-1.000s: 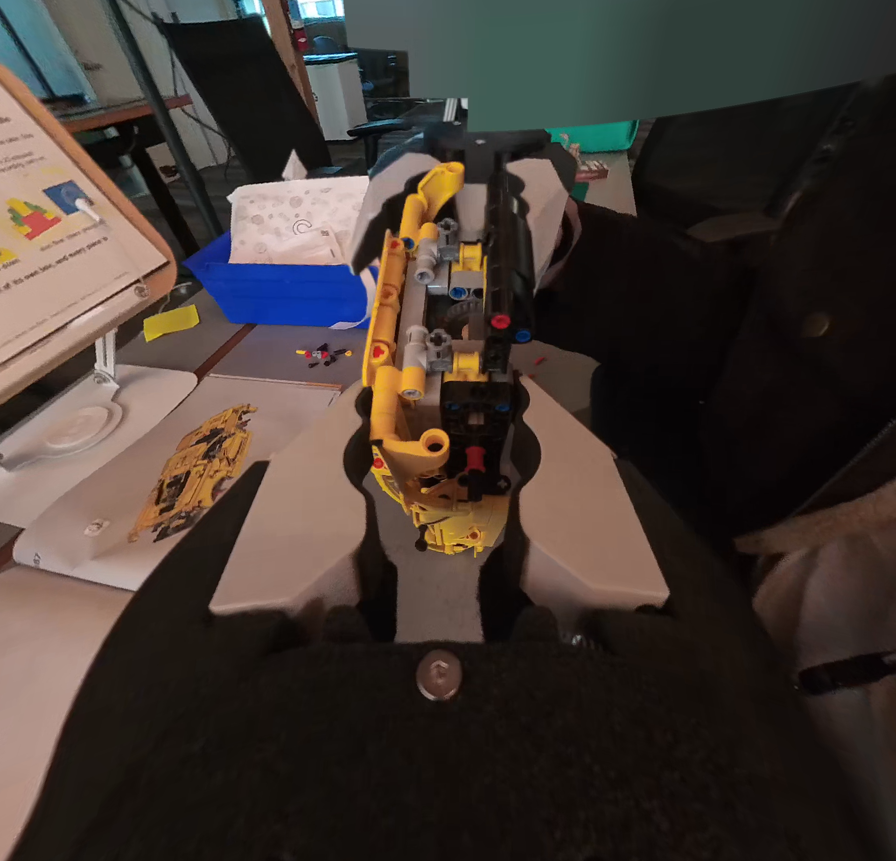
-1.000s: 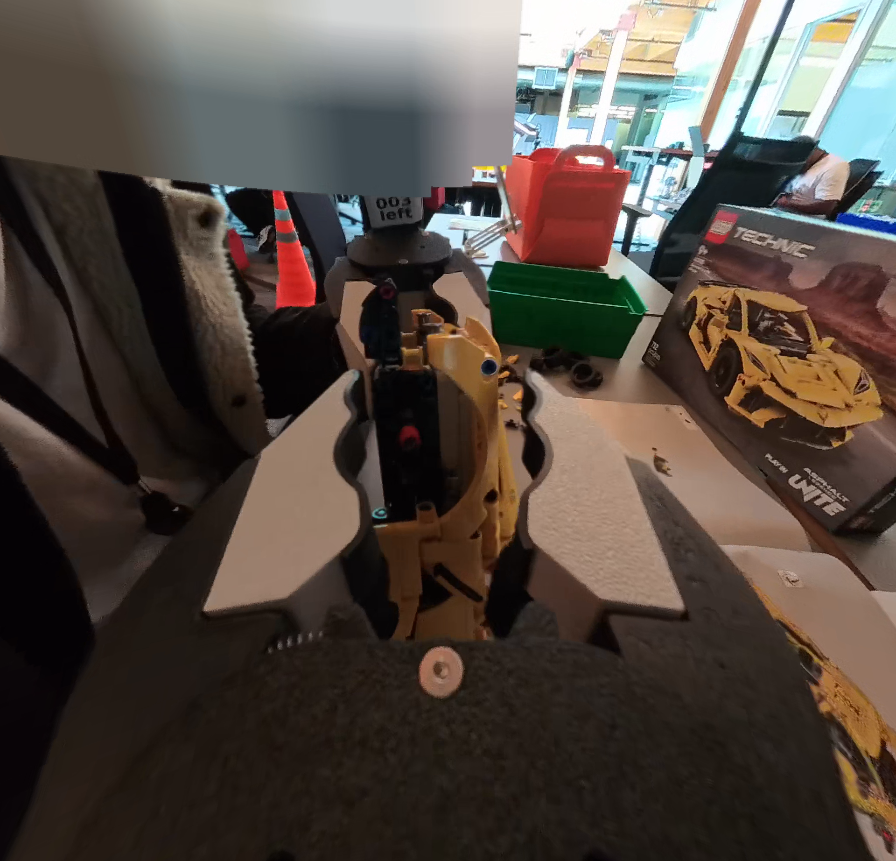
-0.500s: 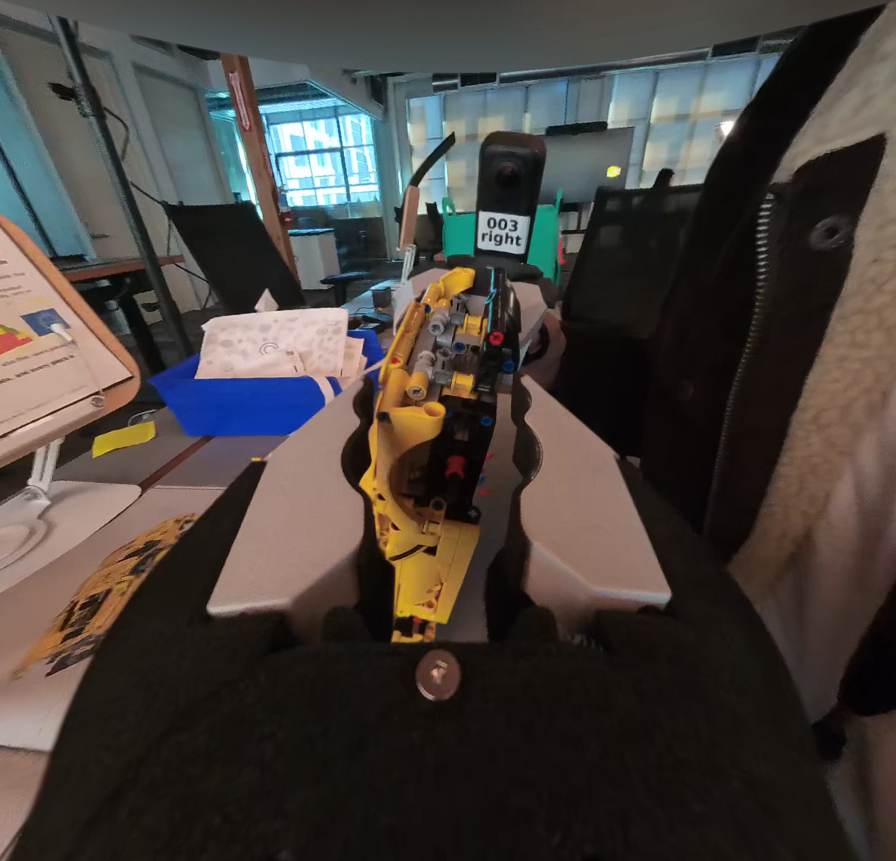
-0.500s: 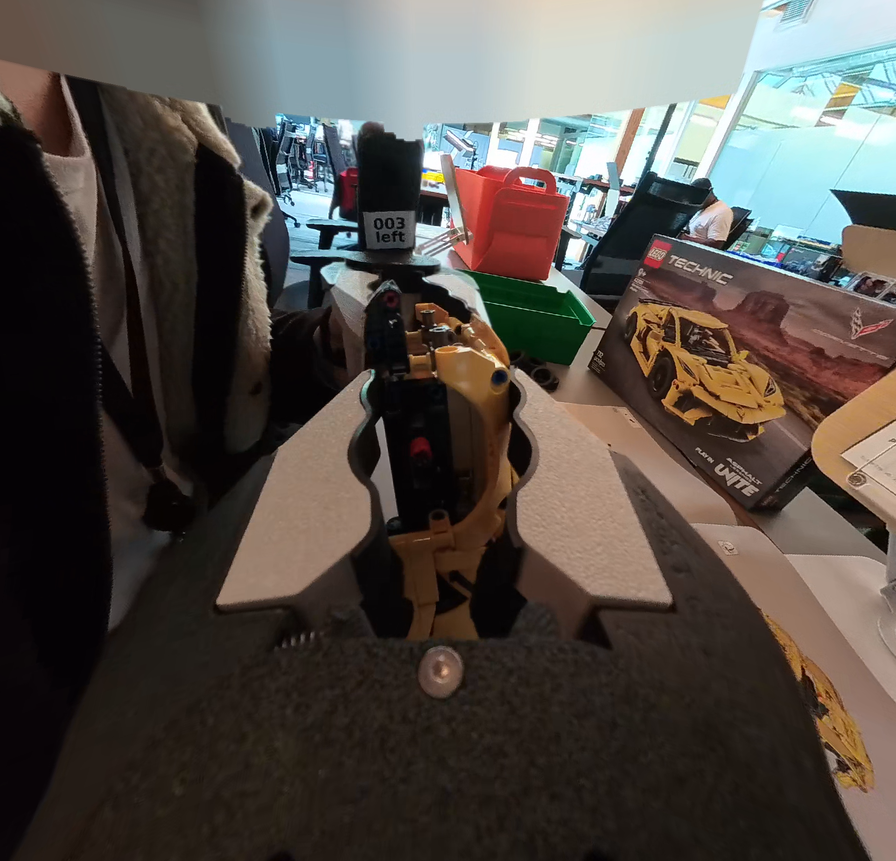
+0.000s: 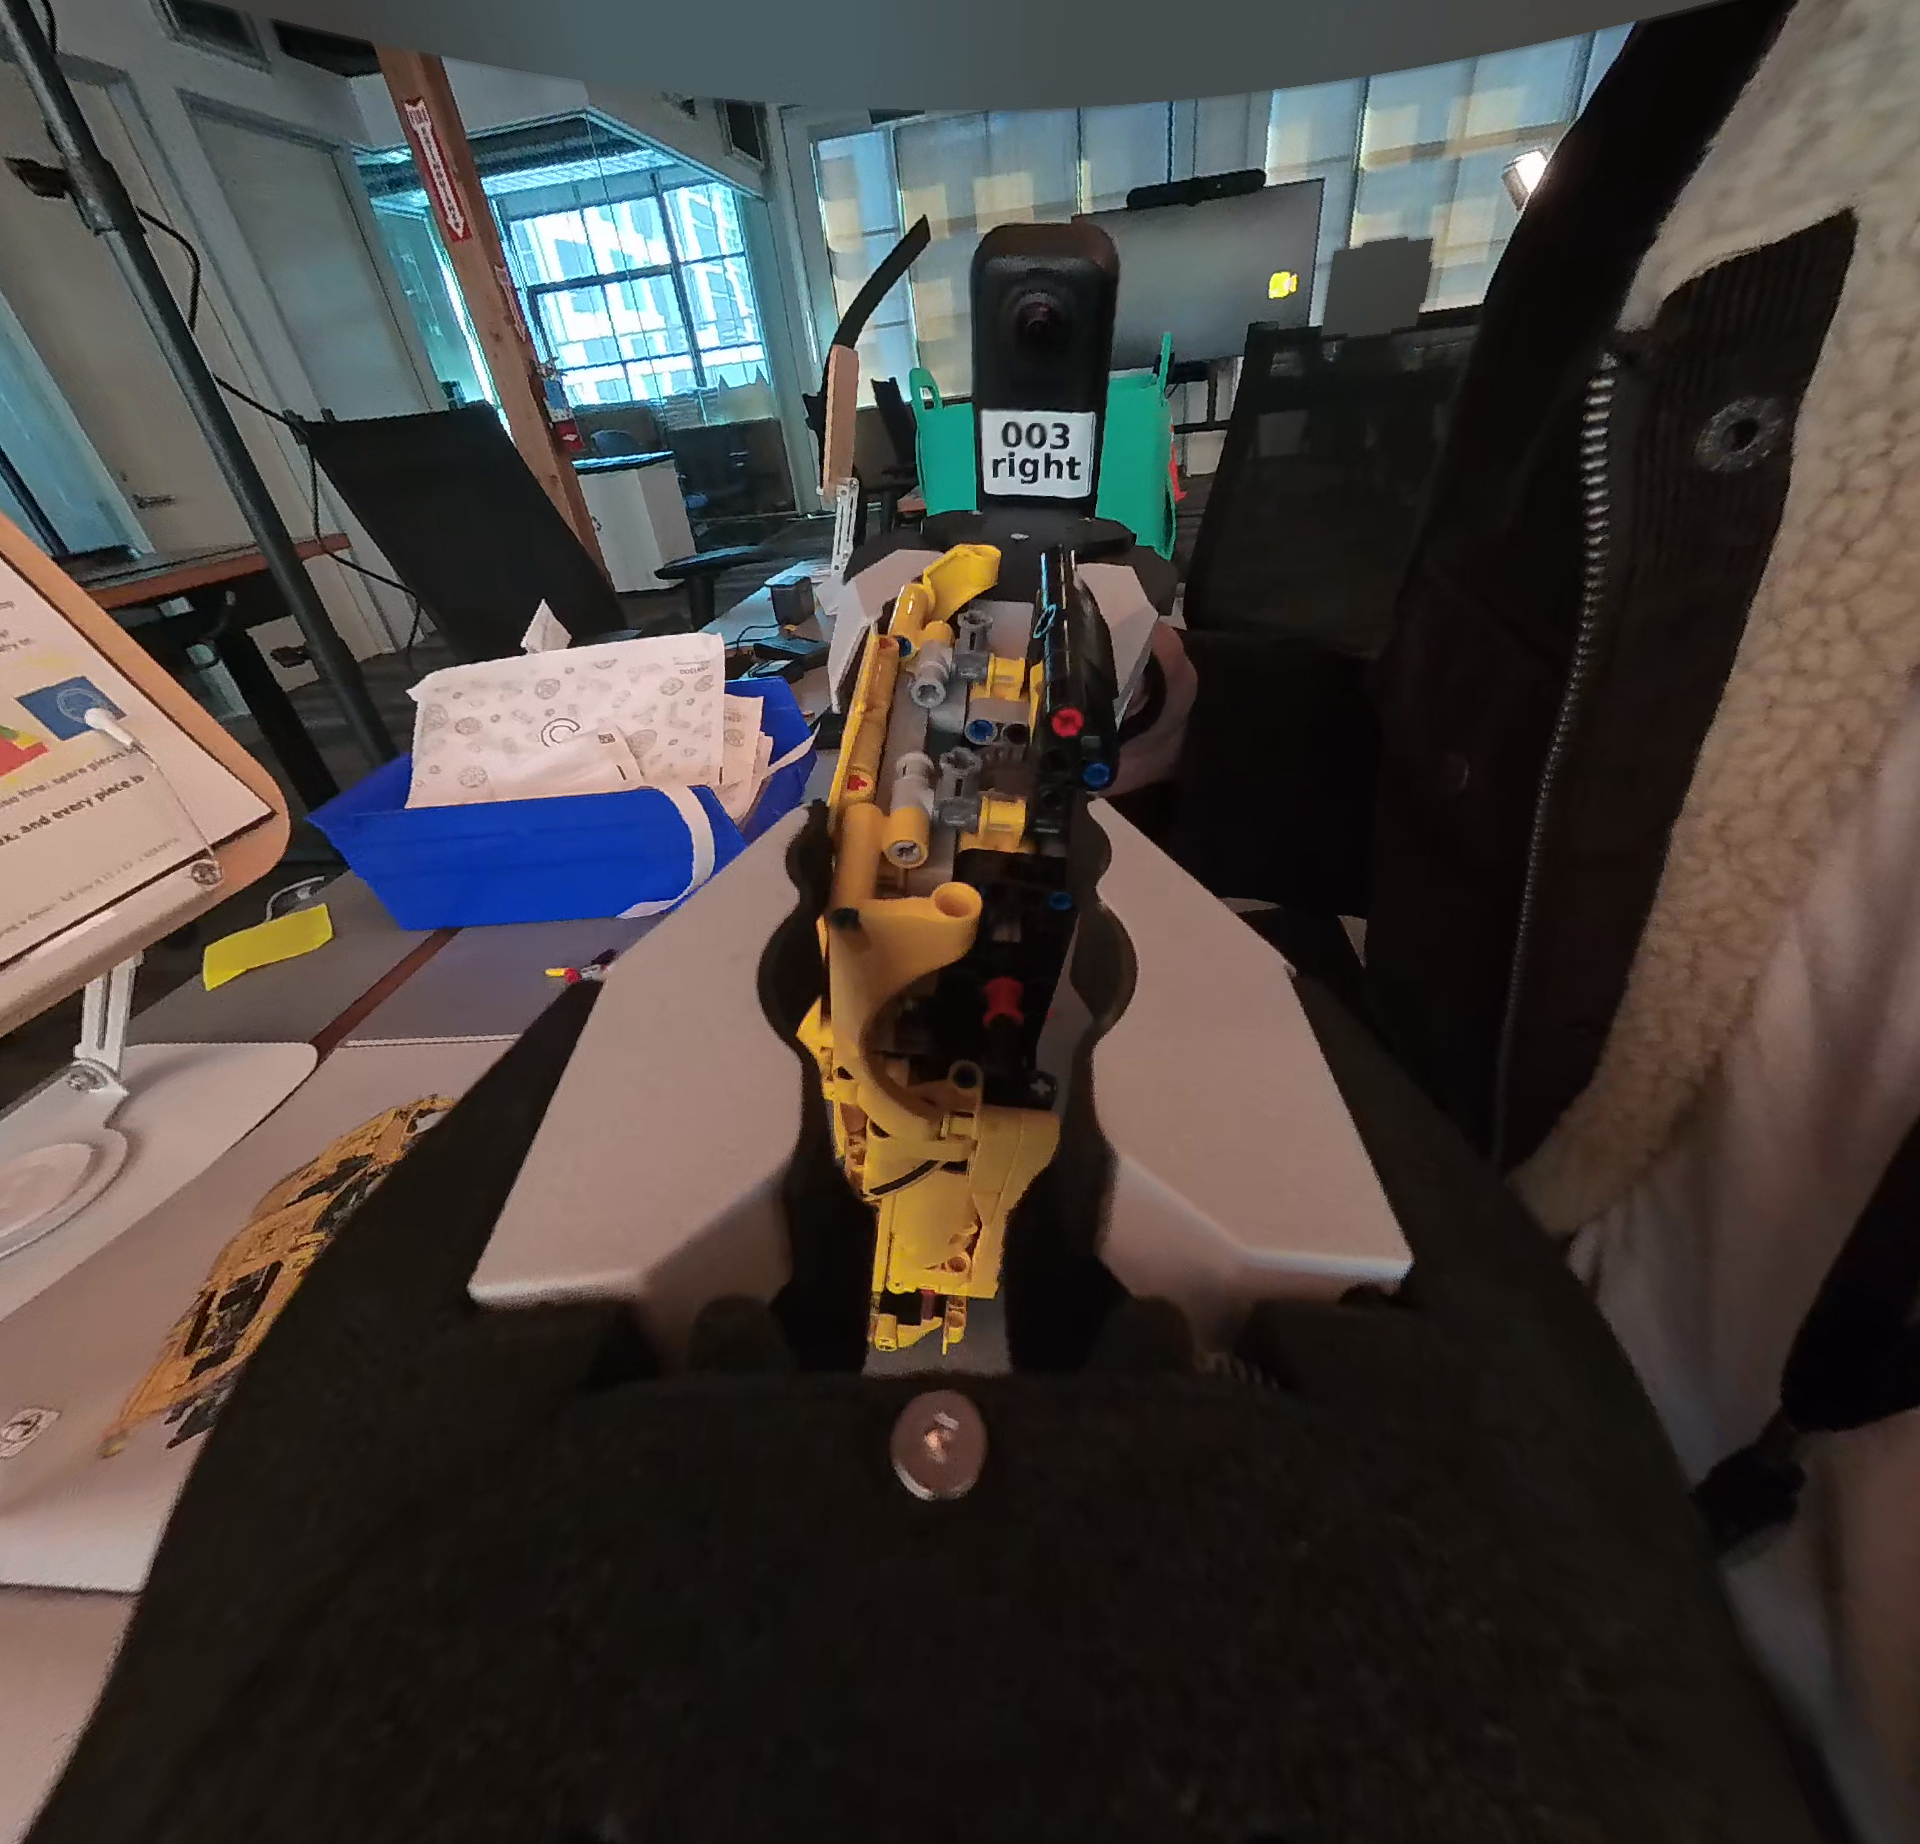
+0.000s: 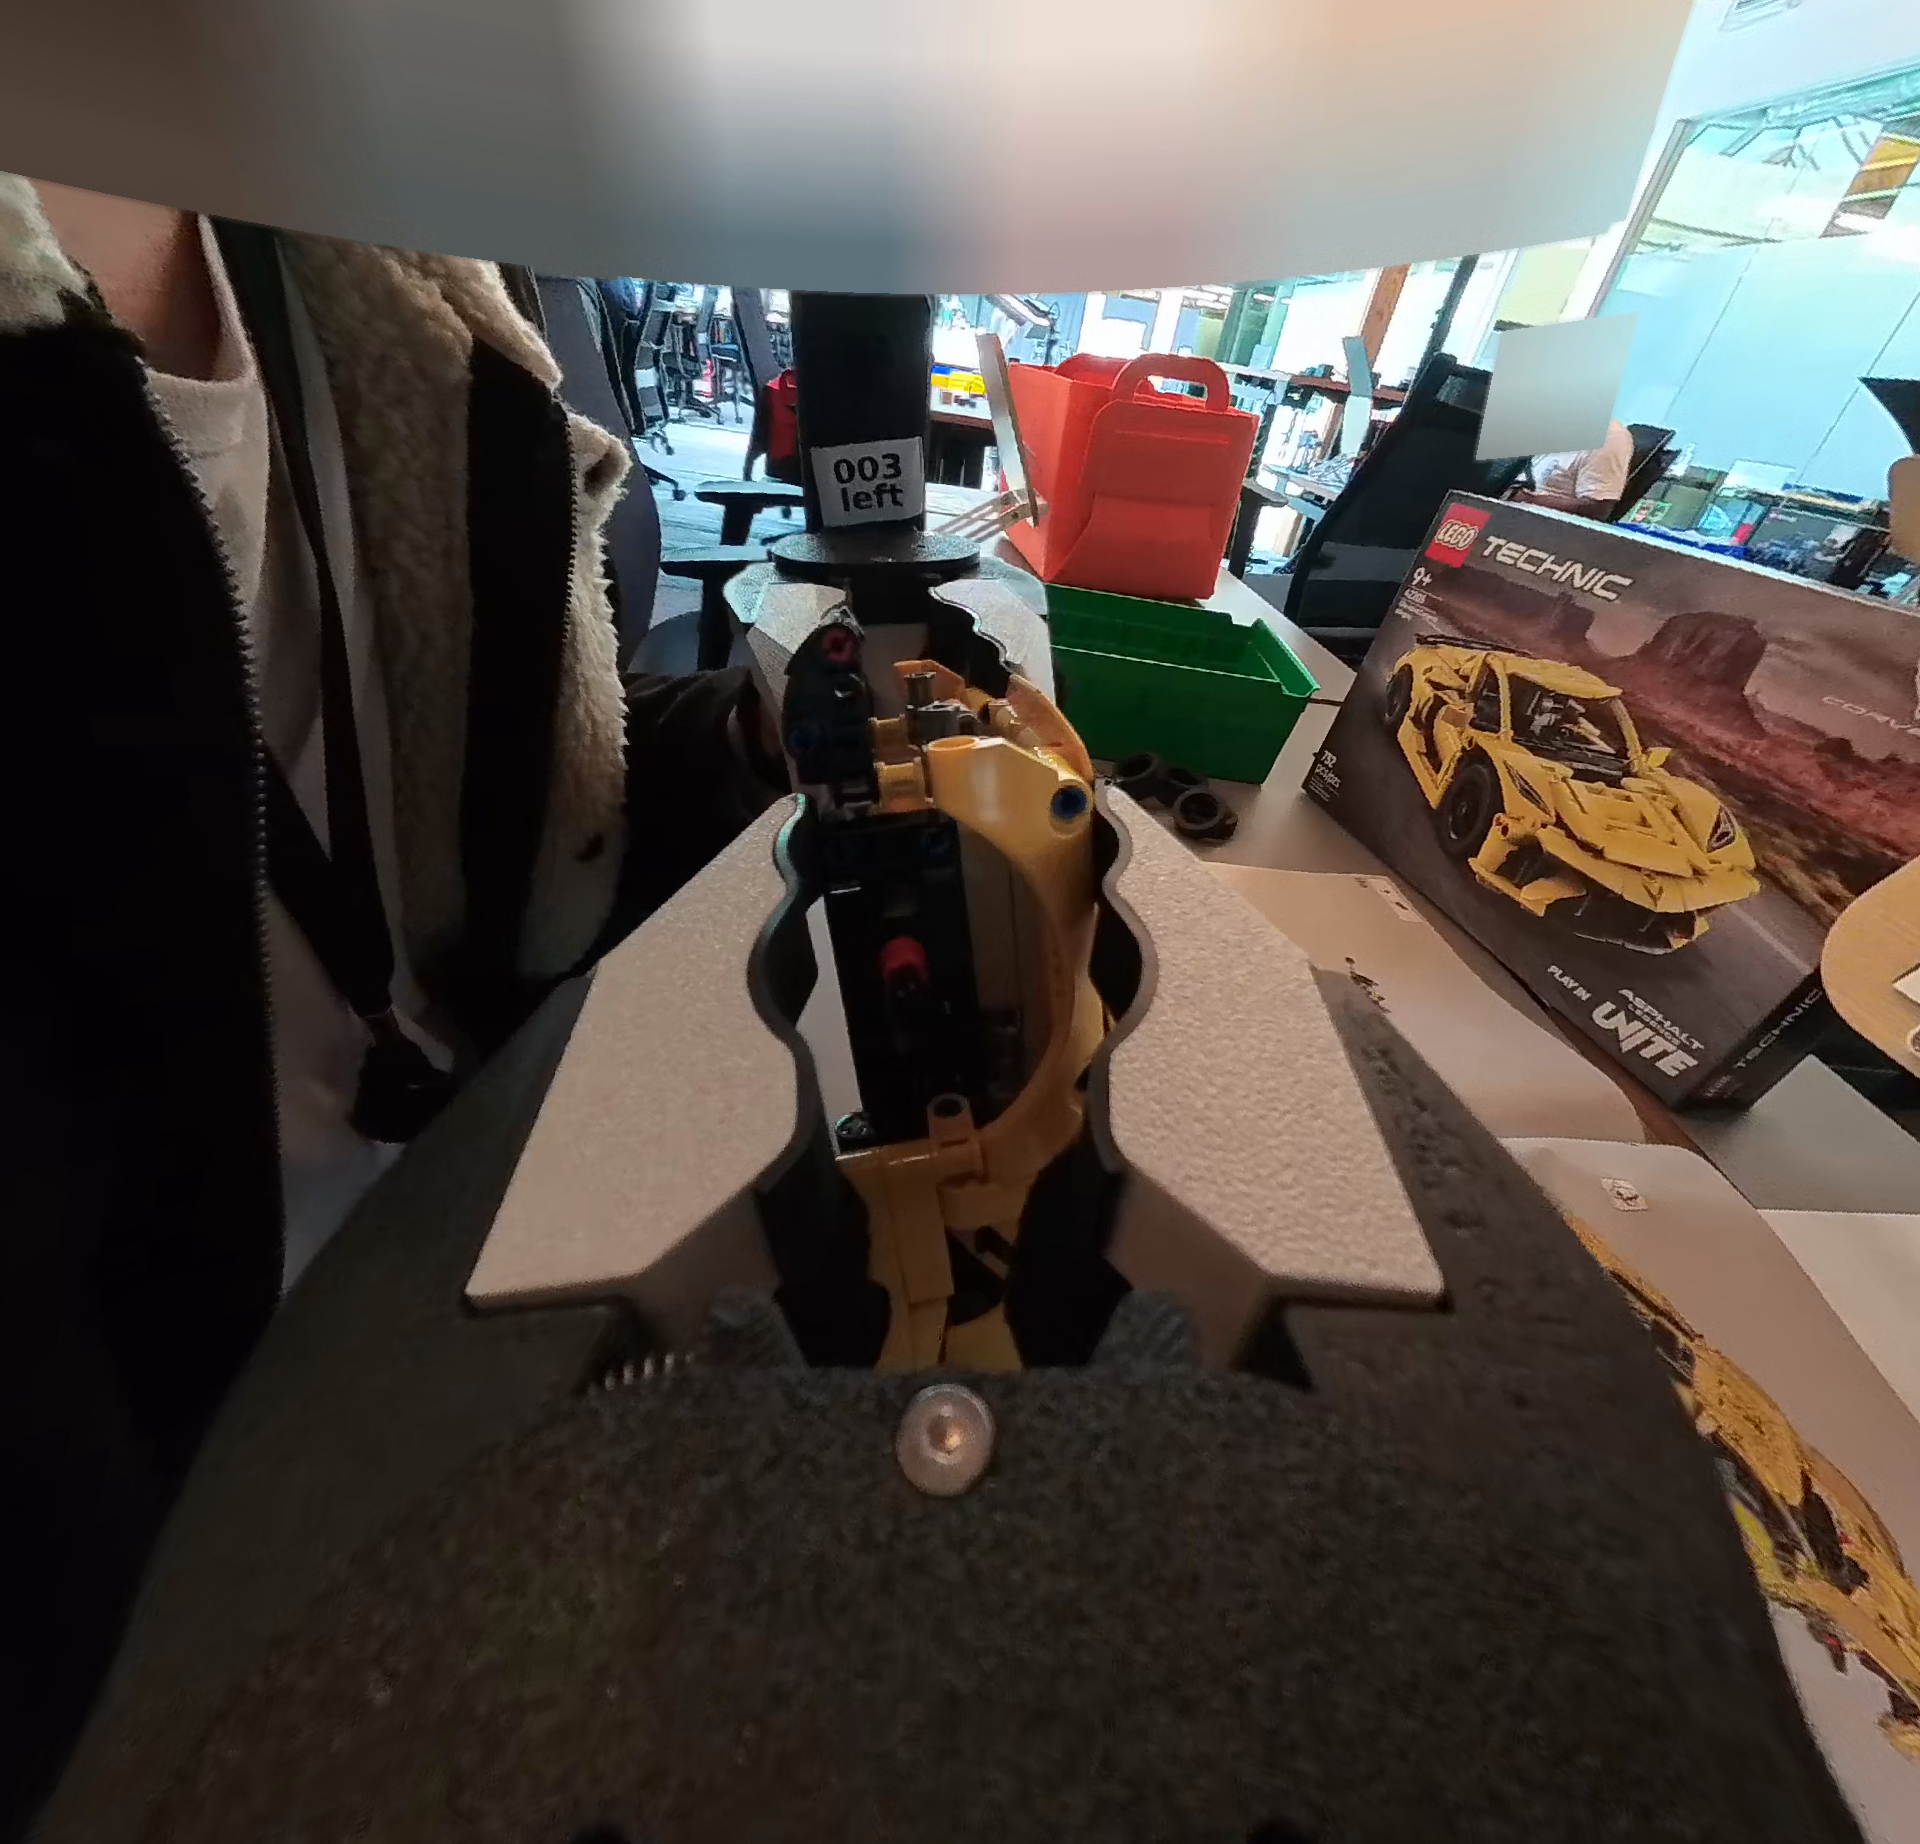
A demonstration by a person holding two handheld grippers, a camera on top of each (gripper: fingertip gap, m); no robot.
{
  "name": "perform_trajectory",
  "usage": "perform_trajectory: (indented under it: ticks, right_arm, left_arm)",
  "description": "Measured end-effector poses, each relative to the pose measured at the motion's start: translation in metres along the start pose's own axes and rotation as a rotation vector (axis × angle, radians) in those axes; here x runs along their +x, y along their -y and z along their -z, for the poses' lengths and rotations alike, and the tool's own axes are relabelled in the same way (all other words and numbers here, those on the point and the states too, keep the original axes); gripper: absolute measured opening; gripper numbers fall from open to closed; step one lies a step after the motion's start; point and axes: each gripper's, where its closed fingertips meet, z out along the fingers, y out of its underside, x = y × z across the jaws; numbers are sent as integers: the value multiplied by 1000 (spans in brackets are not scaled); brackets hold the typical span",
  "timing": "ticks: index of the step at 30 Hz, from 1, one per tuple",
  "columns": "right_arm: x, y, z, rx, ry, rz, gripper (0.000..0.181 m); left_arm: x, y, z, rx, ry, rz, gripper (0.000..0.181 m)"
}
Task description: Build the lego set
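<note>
While both claws face each other above the table, the scene reads so:
Model: yellow-and-black lego build held in the air between them, one end in each.
Left gripper: clenched on the near end.
Right gripper: clenched on the opposite end.
Blue bin: on the table, holding paper bags.
Set box: standing right, beside a green tray.
Black rings: probably tyres; too small to be sure.
</note>
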Motion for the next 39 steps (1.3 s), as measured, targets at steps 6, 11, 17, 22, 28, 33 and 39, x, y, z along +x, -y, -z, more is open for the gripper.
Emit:
perform_trajectory:
  ticks: [6, 11, 17, 22, 28, 33, 39]
  right_arm:
    - [1, 3, 4, -29, 3, -65, 53]
    - [3, 8, 10, -42, 7, -76, 48]
    - [2, 7, 8, -59, 18, -57, 43]
    - [1, 7, 8, -65, 18, -48, 42]
    - [9, 7, 0, -55, -49, -44, 43]
    - [15, 4, -24, -141, -211, 38, 43]
    - [6, -16, -72, -336, -376, 251, 43]
  left_arm:
    - [-1, 1, -2, 9, -2, -8, 45]
    - [-1, 1, -2, 7, -10, -10, 45]
    - [-1, 1, -4, 10, -8, -4, 45]
    - [1, 0, -3, -3, -14, -6, 44]
    - [-12, -2, 5, 25, -2, 100, 47]
    - [-33, -21, 48, -31, 203, 287, 56]
    - [-10, -24, 91, -65, 365, 557, 62]
